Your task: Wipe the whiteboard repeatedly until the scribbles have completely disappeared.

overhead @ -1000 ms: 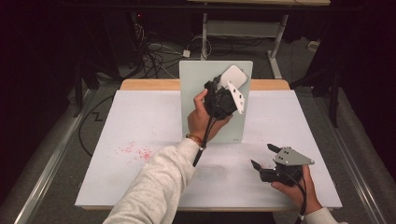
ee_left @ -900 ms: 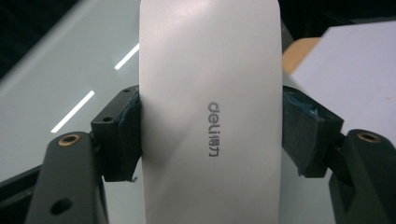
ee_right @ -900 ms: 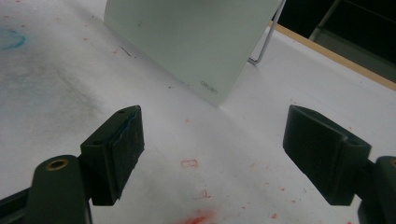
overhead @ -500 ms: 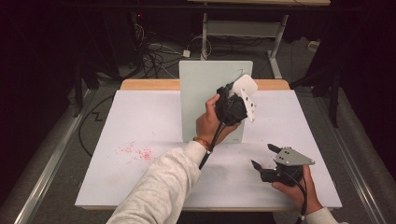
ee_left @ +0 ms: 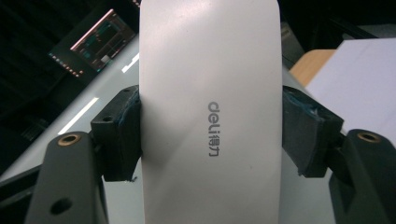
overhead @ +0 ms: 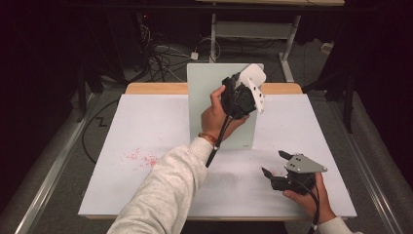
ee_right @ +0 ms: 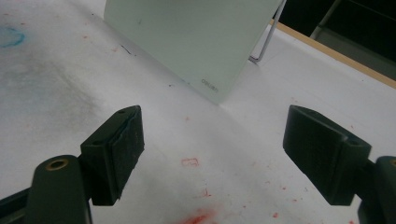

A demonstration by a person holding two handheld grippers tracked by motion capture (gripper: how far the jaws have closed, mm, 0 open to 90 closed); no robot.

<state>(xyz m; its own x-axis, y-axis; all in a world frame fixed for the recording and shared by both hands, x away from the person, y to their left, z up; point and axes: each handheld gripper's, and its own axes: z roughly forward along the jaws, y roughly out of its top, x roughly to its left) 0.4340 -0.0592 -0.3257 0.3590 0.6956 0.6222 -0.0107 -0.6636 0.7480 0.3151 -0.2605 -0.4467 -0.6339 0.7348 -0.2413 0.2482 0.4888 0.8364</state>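
Holding the white eraser pinched at the upright board's top edge, the left gripper is poised to wipe; the right gripper rests spread on the surface. Wiping apparently remains.

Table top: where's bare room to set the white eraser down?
Bare: the table left of the glass board, beyond the red marks; also the strip between board and right gripper. Crowded: the board's face, where the left gripper holds the eraser.
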